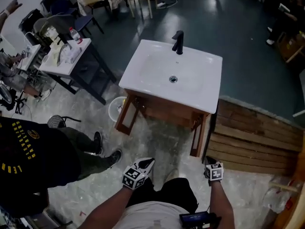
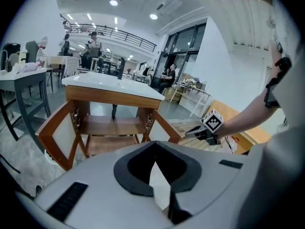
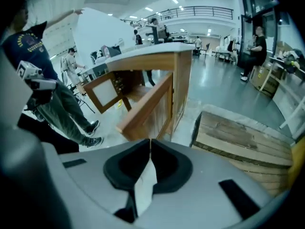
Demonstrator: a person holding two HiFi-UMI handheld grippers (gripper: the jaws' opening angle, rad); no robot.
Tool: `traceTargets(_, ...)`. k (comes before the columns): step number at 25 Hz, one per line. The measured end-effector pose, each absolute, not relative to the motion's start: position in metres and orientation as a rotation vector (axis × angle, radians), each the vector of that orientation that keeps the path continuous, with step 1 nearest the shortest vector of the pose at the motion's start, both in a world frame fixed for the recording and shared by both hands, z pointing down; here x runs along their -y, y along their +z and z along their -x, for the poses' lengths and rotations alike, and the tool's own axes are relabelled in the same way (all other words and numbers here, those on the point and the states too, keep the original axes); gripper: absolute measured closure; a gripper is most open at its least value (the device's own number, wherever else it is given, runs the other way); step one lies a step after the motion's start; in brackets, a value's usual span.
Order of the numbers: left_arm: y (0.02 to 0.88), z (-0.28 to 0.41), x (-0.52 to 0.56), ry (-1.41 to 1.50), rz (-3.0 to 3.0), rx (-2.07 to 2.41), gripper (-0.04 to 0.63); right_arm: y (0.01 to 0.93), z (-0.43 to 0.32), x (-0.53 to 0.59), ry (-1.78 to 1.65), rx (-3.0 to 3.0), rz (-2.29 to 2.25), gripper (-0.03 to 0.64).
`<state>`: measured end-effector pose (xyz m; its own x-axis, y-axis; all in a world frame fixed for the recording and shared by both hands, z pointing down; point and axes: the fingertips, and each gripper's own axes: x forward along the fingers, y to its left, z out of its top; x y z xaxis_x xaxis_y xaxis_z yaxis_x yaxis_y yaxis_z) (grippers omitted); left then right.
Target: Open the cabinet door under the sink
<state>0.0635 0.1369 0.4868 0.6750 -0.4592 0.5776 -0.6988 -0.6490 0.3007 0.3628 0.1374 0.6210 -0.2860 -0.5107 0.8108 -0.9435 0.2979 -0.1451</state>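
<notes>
A white sink (image 1: 174,75) with a black tap (image 1: 178,42) tops a wooden cabinet (image 1: 164,109). Both cabinet doors stand swung outward: the left door (image 1: 125,114) and the right door (image 1: 198,136). In the left gripper view the shelves (image 2: 112,126) show between the left door (image 2: 56,136) and the right door (image 2: 167,128). My left gripper (image 1: 148,162) (image 2: 154,146) is shut and empty, back from the cabinet. My right gripper (image 1: 209,161) (image 3: 150,142) is shut and empty too, just short of the right door's (image 3: 148,105) edge.
A person in a black shirt (image 1: 28,151) stands at the left, one shoe (image 1: 112,157) near my left gripper. A wooden pallet (image 1: 255,140) lies right of the cabinet. A white bucket (image 1: 116,109) sits behind the left door. A white table (image 1: 66,56) stands at the far left.
</notes>
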Motion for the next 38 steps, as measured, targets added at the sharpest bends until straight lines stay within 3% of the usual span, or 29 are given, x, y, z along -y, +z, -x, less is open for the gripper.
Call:
traceTargets(11,0.399,-0.053,-0.123,0.533,-2.504,0.782,0.584,0.457,-0.311,-0.105,0.940,2.229,-1.580,0.594)
traceTargets(21,0.352,-0.017,-0.133,0.489,-2.541,0.768,0.584,0.355,-0.184,-0.100,0.821,2.575,-1.437,0.595)
traceTargets(28,0.326,-0.004,-0.122,0.397,-2.560,0.785,0.584,0.338,-0.125,-0.125,0.832,2.743,-1.207,0.601)
traceTargets(38,0.332,0.002,-0.120,0.425,-2.584,0.780,0.584,0.328,-0.131,-0.120,0.792,2.743,-1.267,0.603)
